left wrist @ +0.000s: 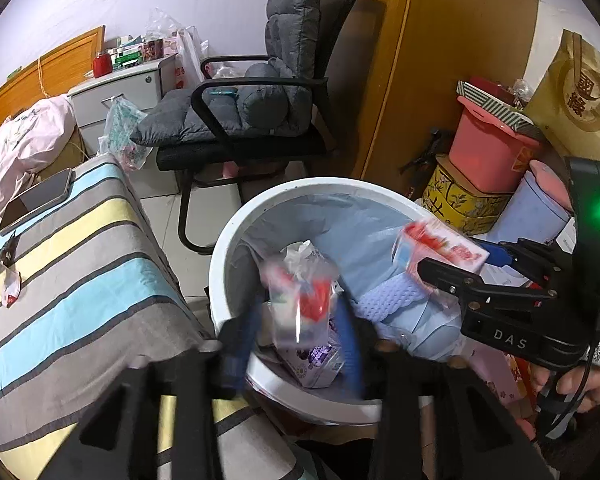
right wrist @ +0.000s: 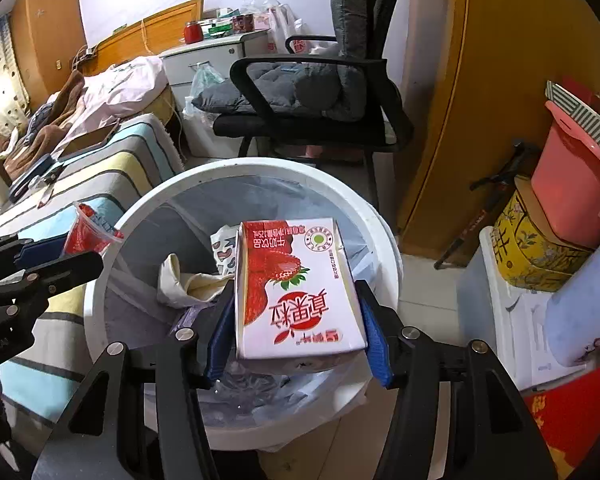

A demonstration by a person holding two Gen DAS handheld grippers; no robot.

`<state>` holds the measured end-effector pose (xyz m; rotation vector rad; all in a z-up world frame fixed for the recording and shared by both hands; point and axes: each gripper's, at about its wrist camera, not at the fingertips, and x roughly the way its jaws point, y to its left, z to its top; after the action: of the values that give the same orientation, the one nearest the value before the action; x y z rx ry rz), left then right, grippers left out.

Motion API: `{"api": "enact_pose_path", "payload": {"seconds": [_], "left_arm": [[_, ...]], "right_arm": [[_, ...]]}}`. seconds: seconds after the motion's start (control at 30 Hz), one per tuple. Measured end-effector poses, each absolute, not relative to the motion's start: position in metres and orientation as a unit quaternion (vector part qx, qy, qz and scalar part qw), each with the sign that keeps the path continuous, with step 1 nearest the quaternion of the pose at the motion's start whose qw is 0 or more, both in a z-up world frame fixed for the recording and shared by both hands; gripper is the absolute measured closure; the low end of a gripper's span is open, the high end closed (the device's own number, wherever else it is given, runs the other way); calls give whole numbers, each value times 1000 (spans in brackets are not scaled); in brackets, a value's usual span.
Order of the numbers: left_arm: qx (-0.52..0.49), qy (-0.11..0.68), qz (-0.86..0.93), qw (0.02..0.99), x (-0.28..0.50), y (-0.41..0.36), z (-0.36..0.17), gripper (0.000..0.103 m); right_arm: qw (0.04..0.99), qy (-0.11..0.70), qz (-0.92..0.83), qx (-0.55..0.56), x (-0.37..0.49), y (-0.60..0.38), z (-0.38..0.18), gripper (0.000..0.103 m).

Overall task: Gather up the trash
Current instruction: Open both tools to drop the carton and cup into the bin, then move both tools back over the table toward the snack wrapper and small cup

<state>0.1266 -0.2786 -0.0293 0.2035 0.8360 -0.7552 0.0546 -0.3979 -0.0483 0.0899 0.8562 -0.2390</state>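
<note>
Trash is in both grippers, and both hang over the bin. The right gripper [right wrist: 296, 316] is clamped on a strawberry milk carton [right wrist: 296, 288], its blue pads [right wrist: 374, 340] pressing the carton's two long sides. The carton's long axis runs forward along the fingers, print upside down to the camera, and it sits above the middle of the bin [right wrist: 384, 248], well inside the white rim. The left view shows the same carton [left wrist: 440, 248] over the bin's right half.

The left gripper [left wrist: 300, 312] holds a clear wrapper [left wrist: 300, 296] with red inside; motion blur smears it, so the grip itself is hard to read, but the wrapper sits between the fingers and looks pinched. From the right view it pokes out of the left gripper [right wrist: 66, 258] as a red-printed wrapper [right wrist: 90, 232], over the bin's left rim with the striped bed [right wrist: 112, 168] just behind, so nearer the edge than the carton is.

Below both lie a grey liner, a cloth bag [right wrist: 188, 280] and a purple packet [left wrist: 320, 360].

The relation that matters is straight down: the carton is centred above the opening, so letting go should land it in. The wrapper may need a small move inward first, since it is light and could catch the rim or drift onto the bed.
</note>
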Motion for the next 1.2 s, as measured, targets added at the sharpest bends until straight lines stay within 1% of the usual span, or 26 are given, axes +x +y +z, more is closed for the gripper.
{"api": "enact_pose_path", "payload": {"seconds": [0.03,0.13,0.2,0.33,0.77,1.2], "left_arm": [[94,395,-357,841,127,-277,-29,50],[92,394,-358,842,127,-275,-27,50],[91,392,-356,843,127,-272,-26,50],[87,387,-354,847,126,-267,-21,46],[67,370,-334,864,124,-231,-8,46],[37,349,-274,895,131,-163,1,45]], "right_arm": [[904,410,-113,46,53,-398,-48,41],[906,407,-110,47,53,-397,-47,37],[906,405,-112,42,53,-395,-46,37],[909,399,-113,41,52,-393,-43,37],[915,386,-114,41,53,-374,-35,37],[924,371,-82,50,65,-340,-30,37]]}}
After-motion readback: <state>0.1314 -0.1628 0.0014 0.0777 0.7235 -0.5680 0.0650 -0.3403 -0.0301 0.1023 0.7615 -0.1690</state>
